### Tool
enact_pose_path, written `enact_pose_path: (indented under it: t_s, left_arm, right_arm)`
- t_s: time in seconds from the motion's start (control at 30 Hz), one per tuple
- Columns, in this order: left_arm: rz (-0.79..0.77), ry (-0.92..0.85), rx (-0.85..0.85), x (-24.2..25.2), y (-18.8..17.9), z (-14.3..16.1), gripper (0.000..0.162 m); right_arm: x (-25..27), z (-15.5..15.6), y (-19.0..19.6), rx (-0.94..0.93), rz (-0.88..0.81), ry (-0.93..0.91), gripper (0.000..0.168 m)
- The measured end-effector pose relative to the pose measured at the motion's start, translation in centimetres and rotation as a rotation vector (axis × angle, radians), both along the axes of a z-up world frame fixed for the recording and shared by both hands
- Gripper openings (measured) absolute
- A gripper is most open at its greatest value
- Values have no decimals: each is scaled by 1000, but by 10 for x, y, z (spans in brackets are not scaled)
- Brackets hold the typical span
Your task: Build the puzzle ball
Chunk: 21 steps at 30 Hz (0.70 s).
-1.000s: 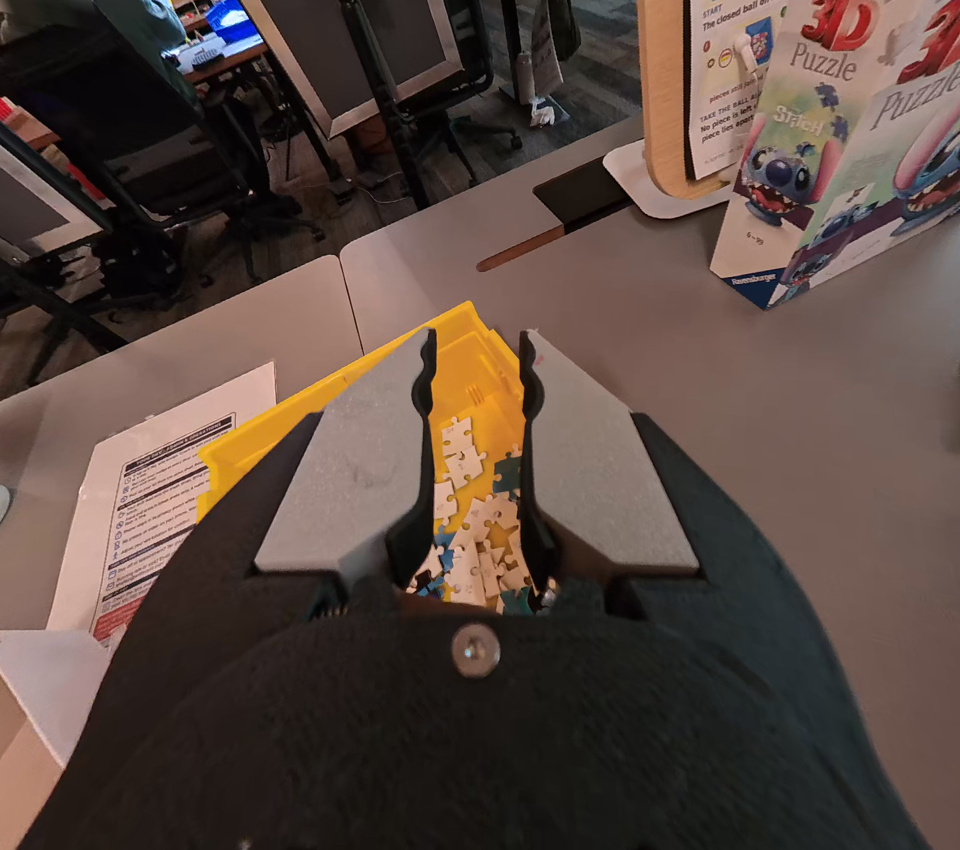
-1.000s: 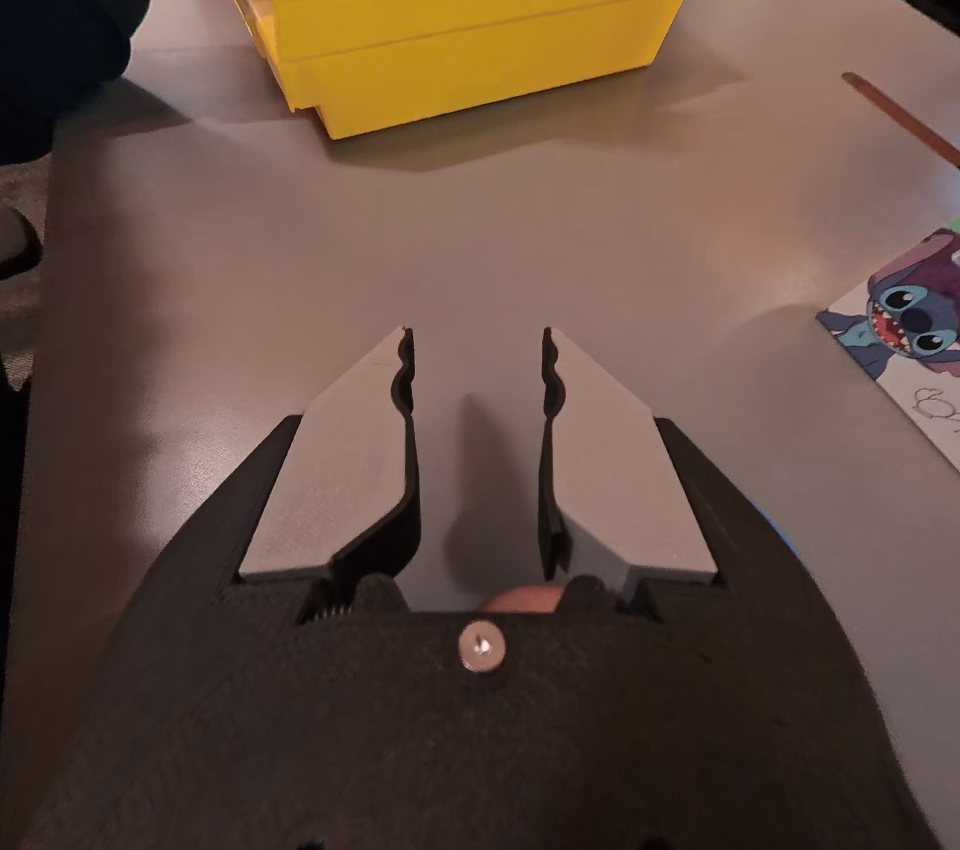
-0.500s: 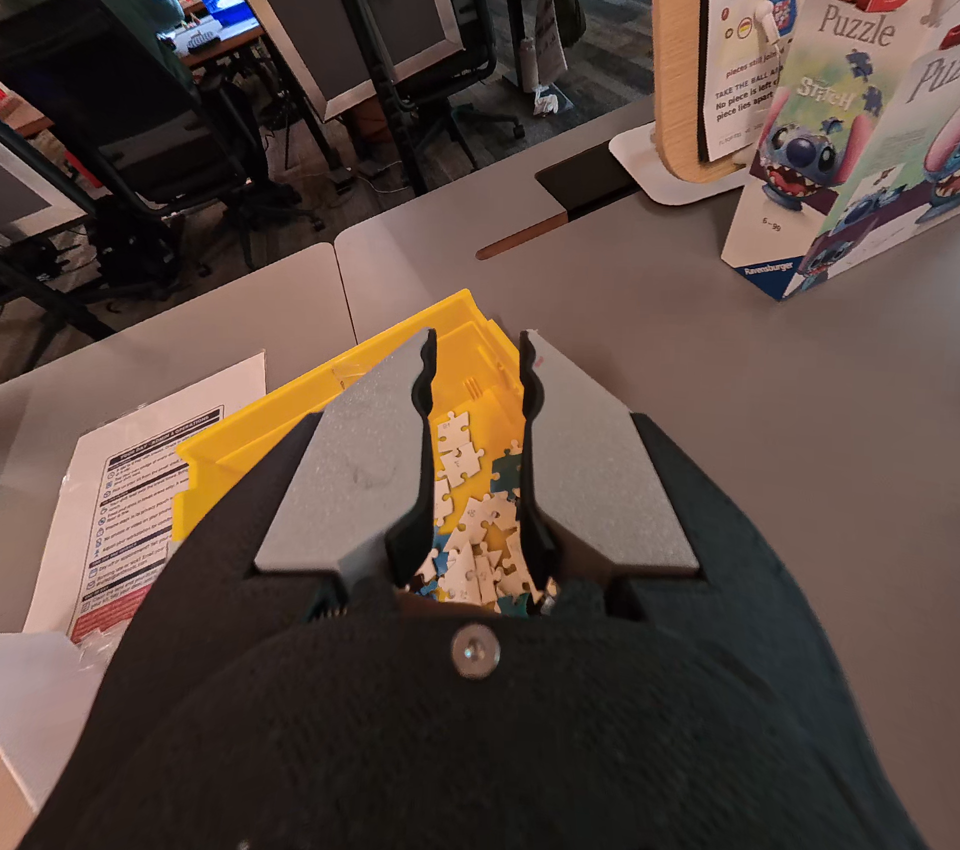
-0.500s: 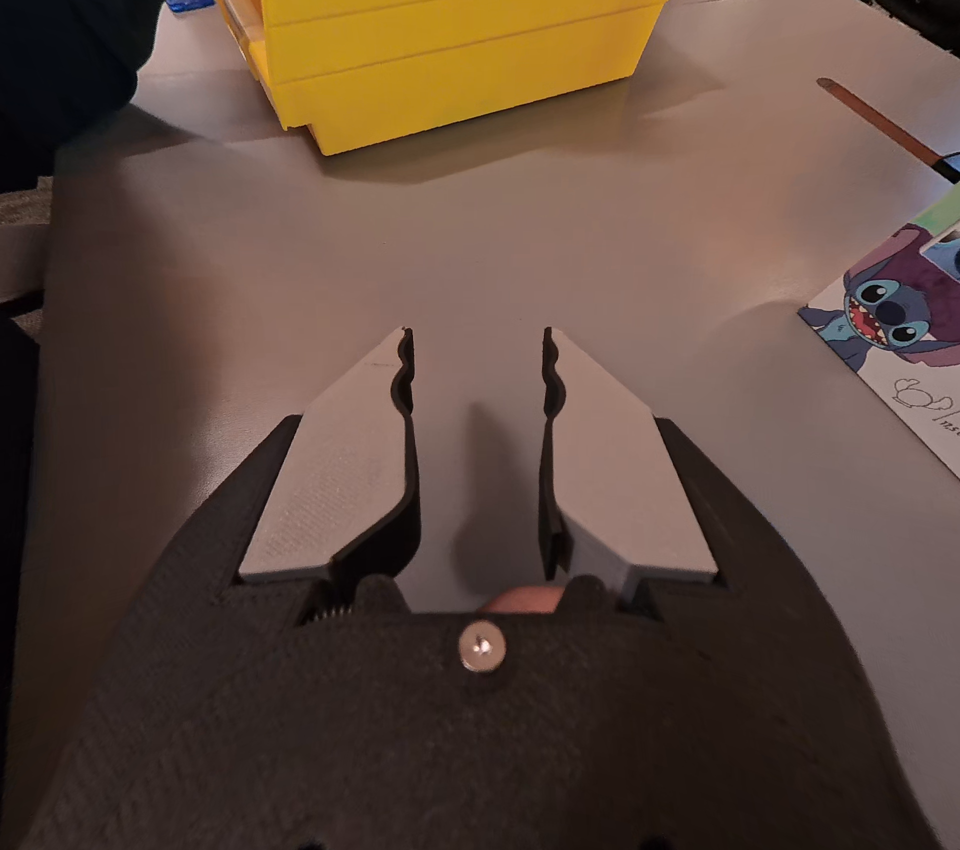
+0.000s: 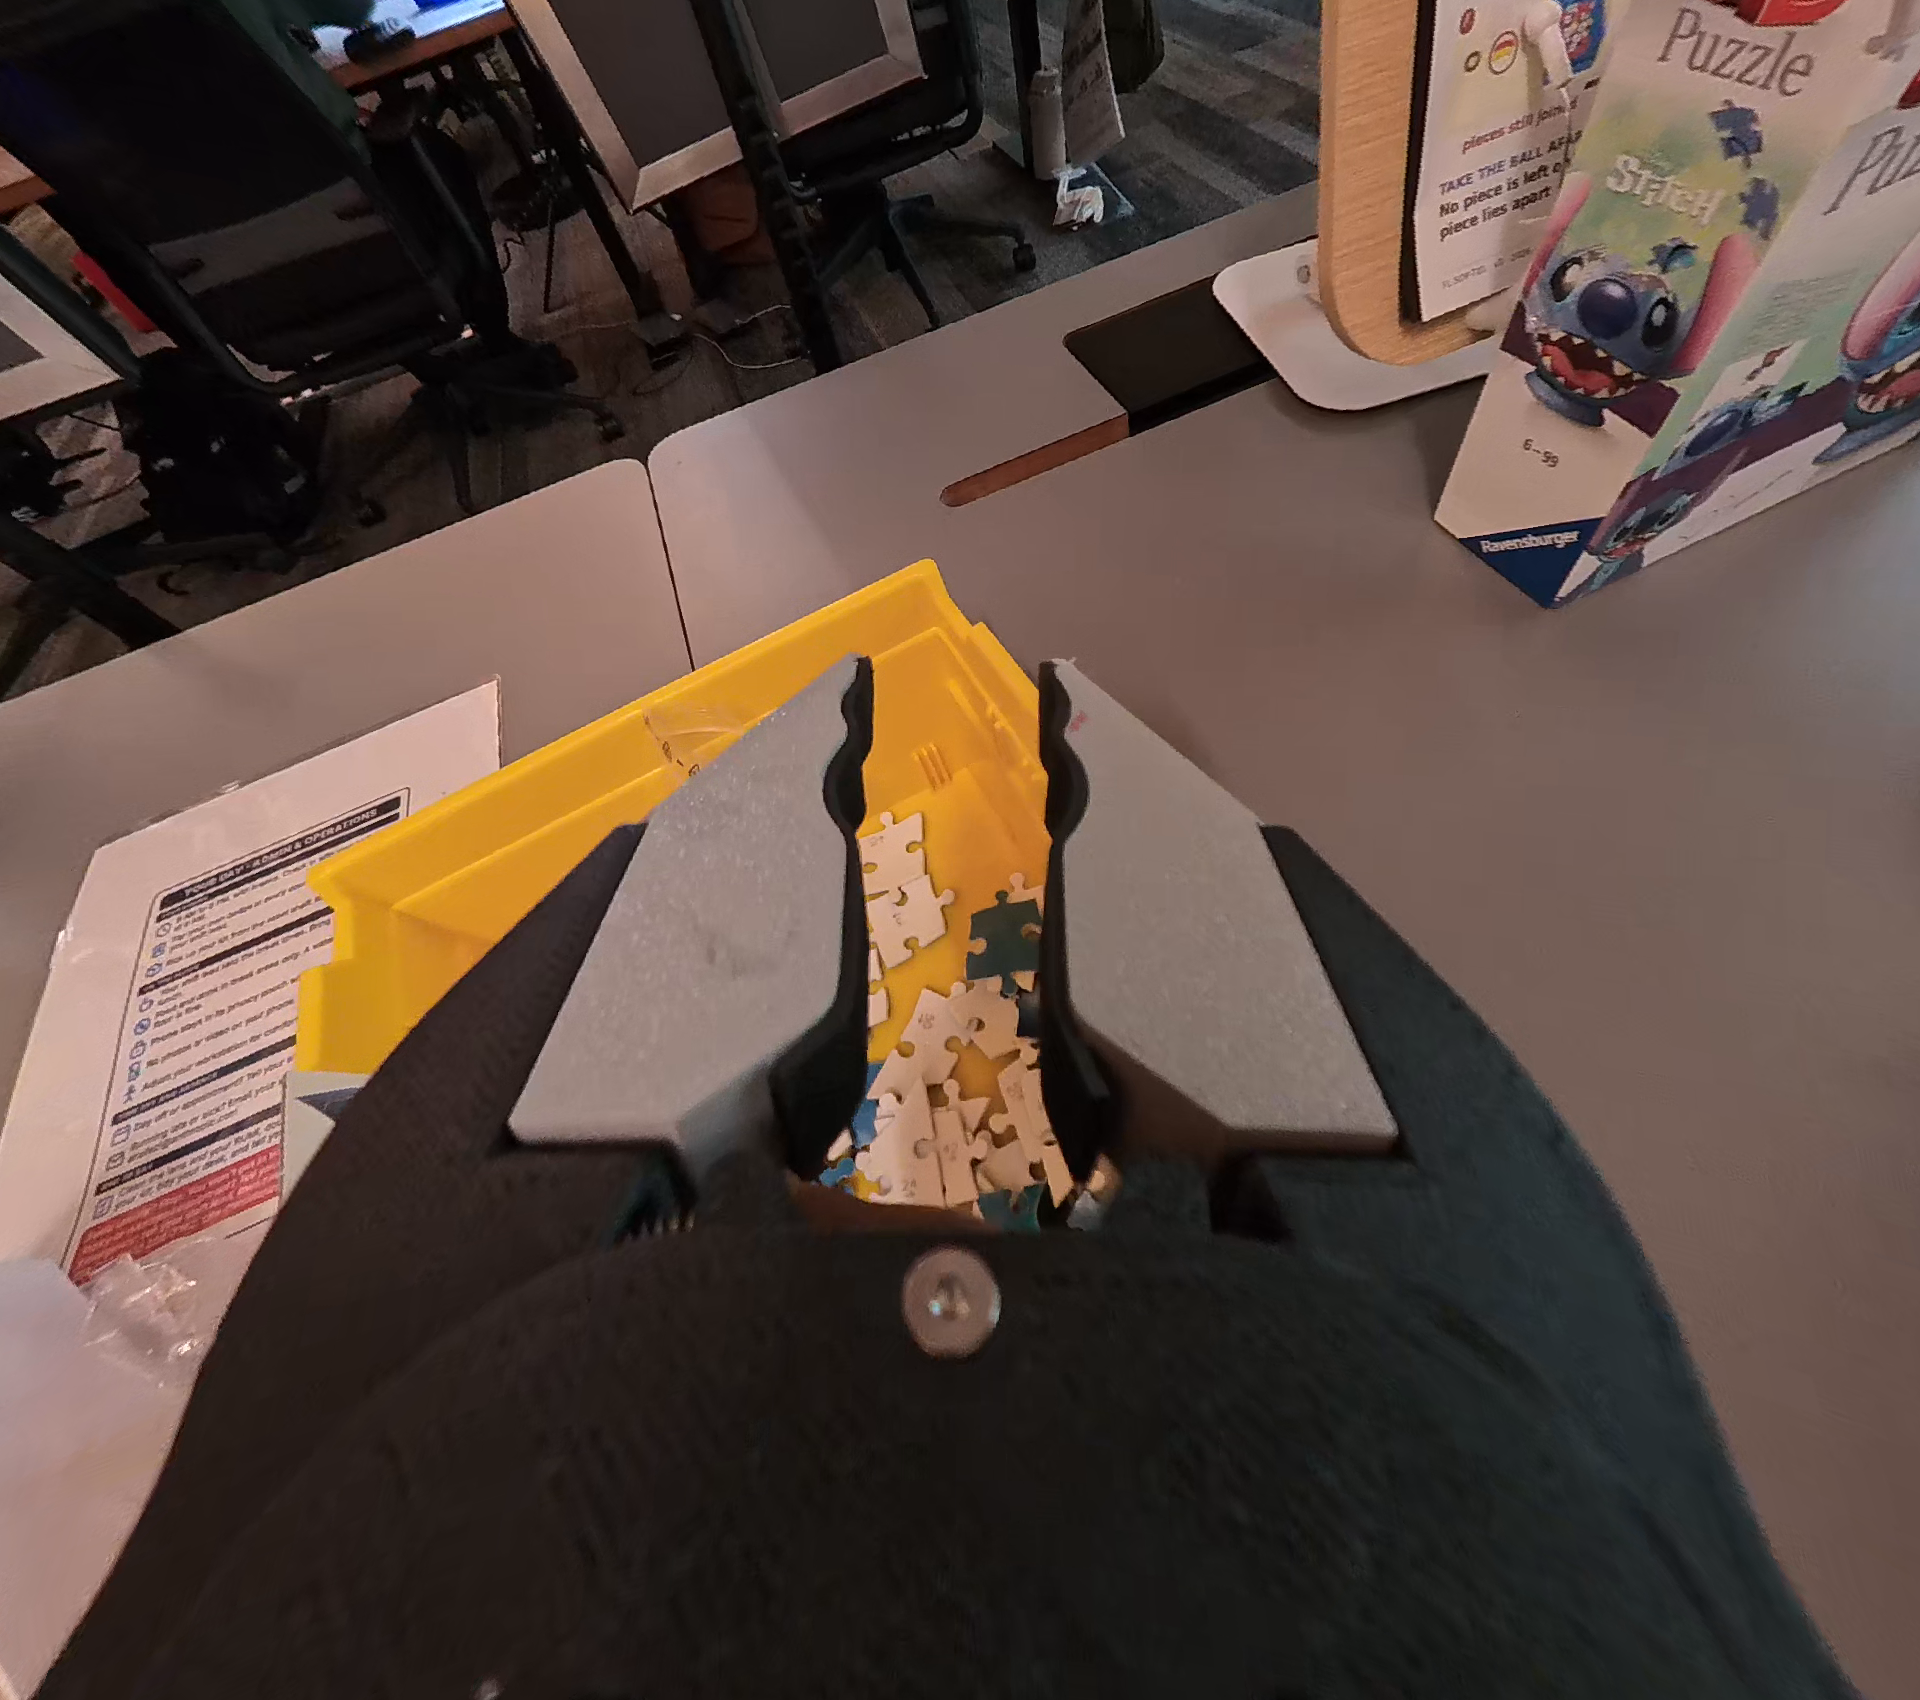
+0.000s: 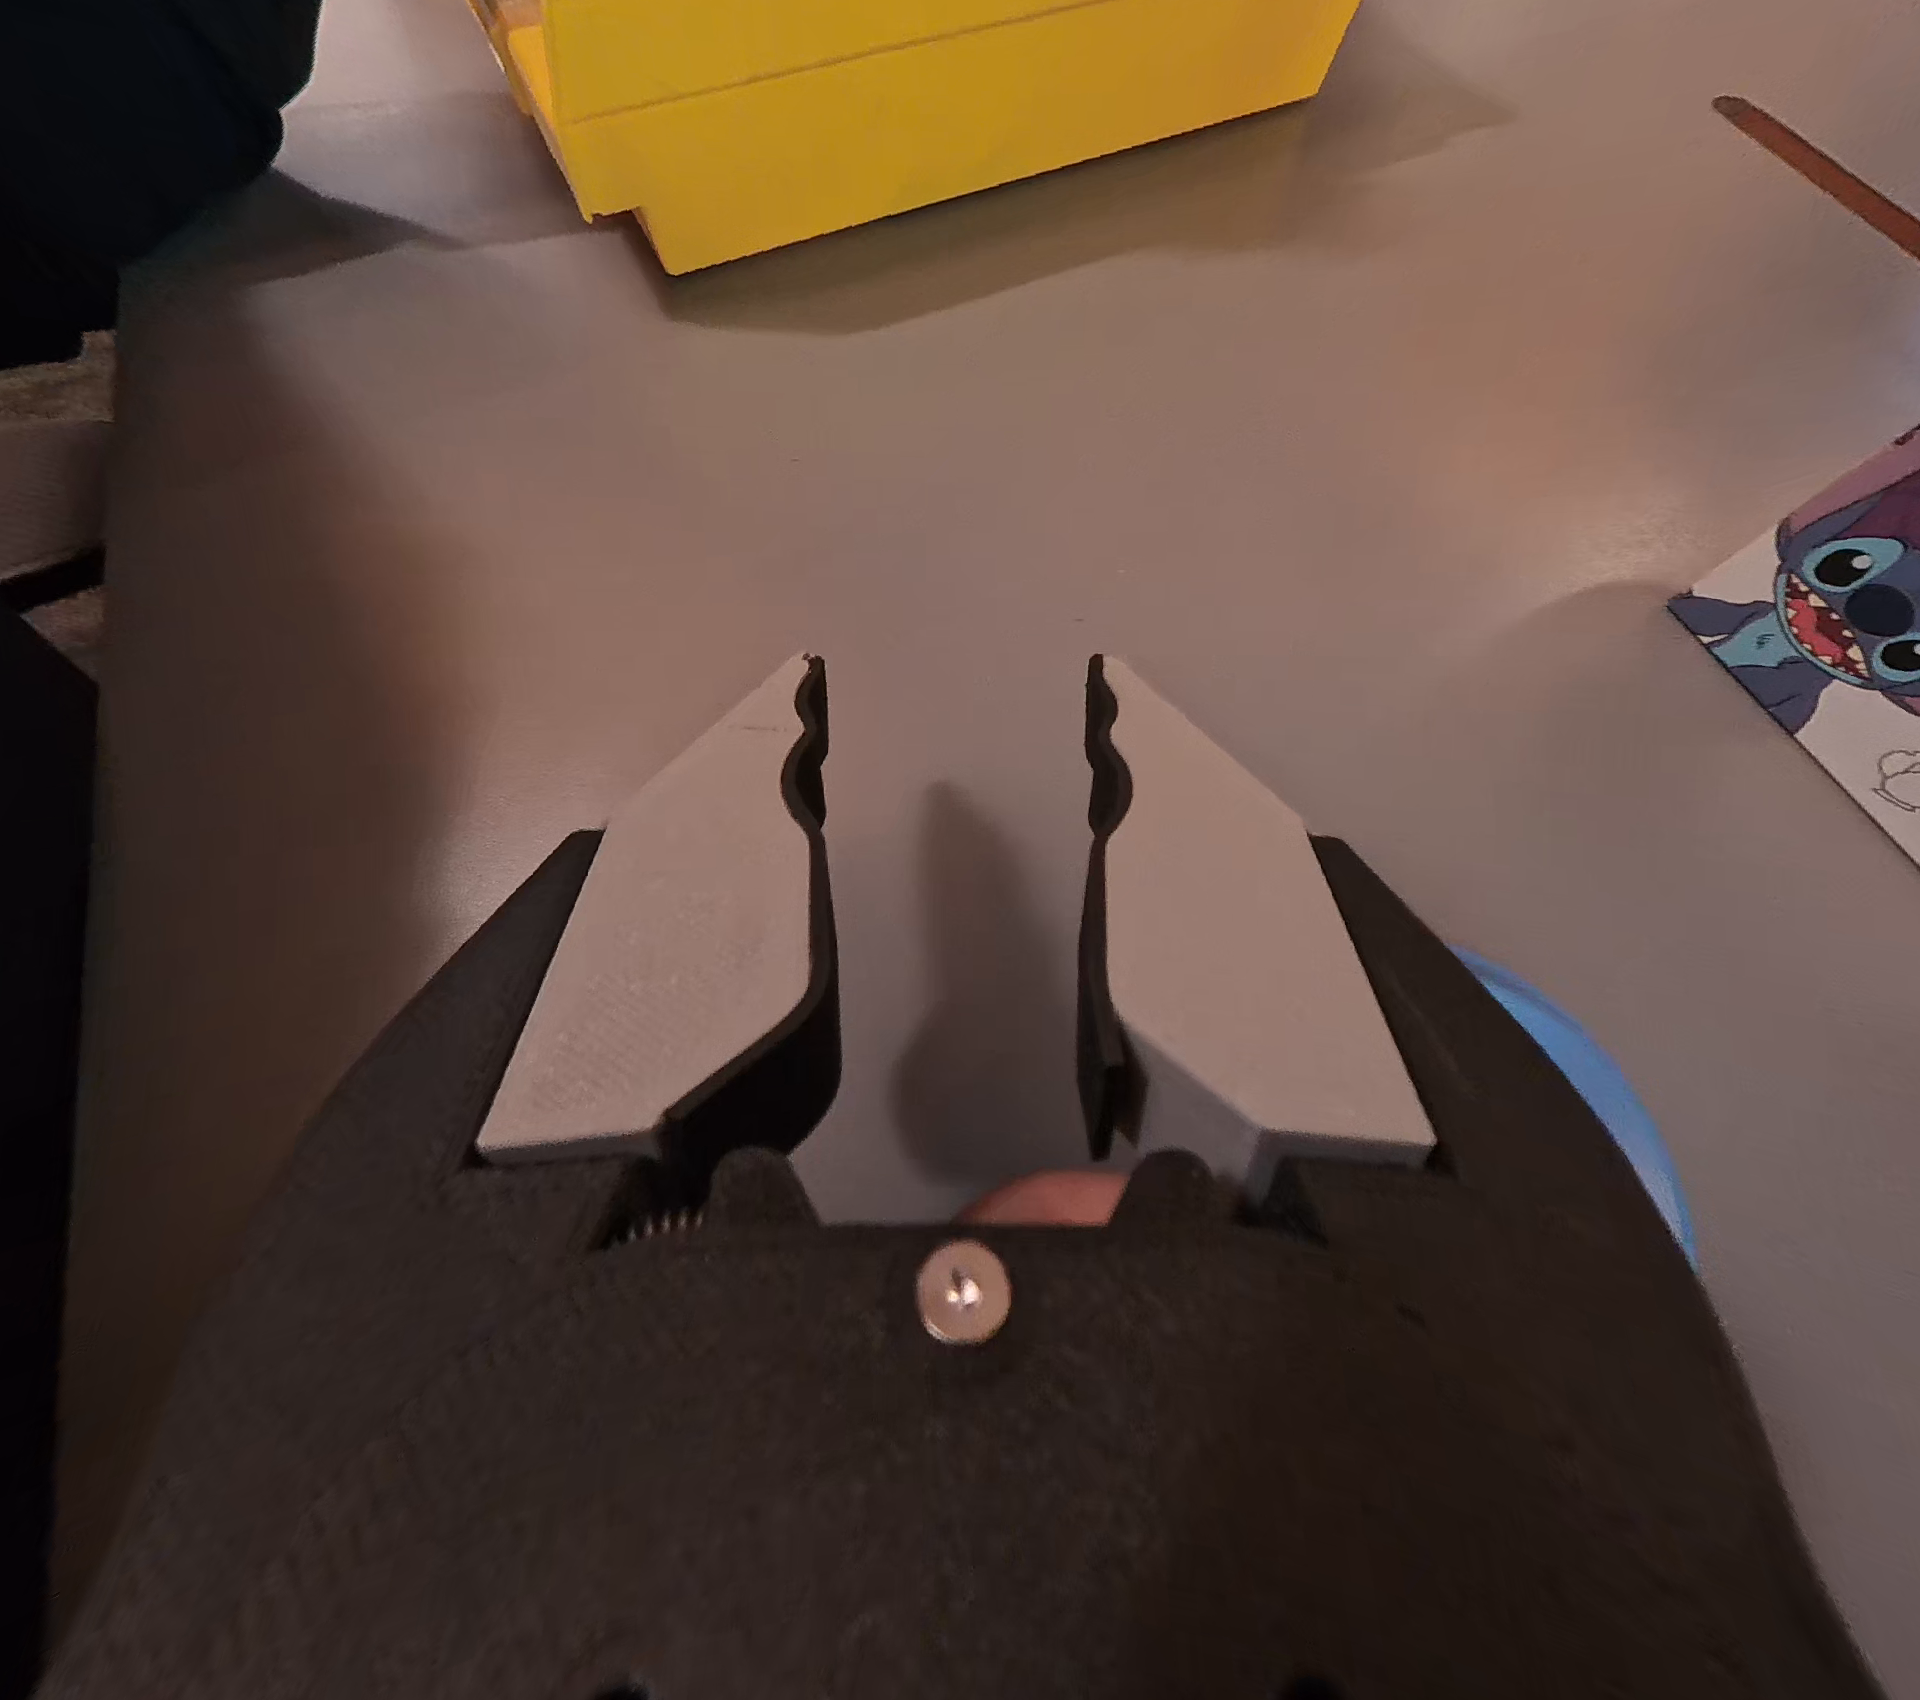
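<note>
left gripper point(image 5: 954, 694) poised above the yellow bin point(image 5: 582, 829), jaws parted with nothing between them. loose puzzle pieces point(image 5: 940, 1068) heaped on the floor of the yellow bin, mostly white backs up, a few blue faces showing. printed sheet point(image 5: 197, 954) lying flat just beside the yellow bin, on the grey table point(image 5: 1455, 819). puzzle box point(image 5: 1704, 279) standing upright well apart from the yellow bin, in front of a wooden-edged board point(image 5: 1371, 61). right gripper point(image 6: 951, 674) held over bare table short of the yellow bin point(image 6: 935, 9), jaws spread wide, empty. cartoon-printed sheet point(image 6: 1829, 642) flat at the table's edge, well apart from the yellow bin.
</note>
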<state>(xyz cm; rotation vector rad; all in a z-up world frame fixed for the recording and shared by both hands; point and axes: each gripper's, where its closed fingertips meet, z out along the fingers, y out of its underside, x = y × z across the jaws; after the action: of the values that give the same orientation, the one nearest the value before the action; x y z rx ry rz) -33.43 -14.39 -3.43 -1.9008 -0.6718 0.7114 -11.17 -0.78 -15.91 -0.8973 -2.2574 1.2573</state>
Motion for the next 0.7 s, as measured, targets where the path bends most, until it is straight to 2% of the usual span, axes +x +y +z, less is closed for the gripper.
enact_pose_path:
  t_s: [0.7]
  left_arm:
    - [10, -24, -17, -6, 5, -12, 29]
  right_arm:
    - [5, -2, -3, 11, -5, -38, 47]
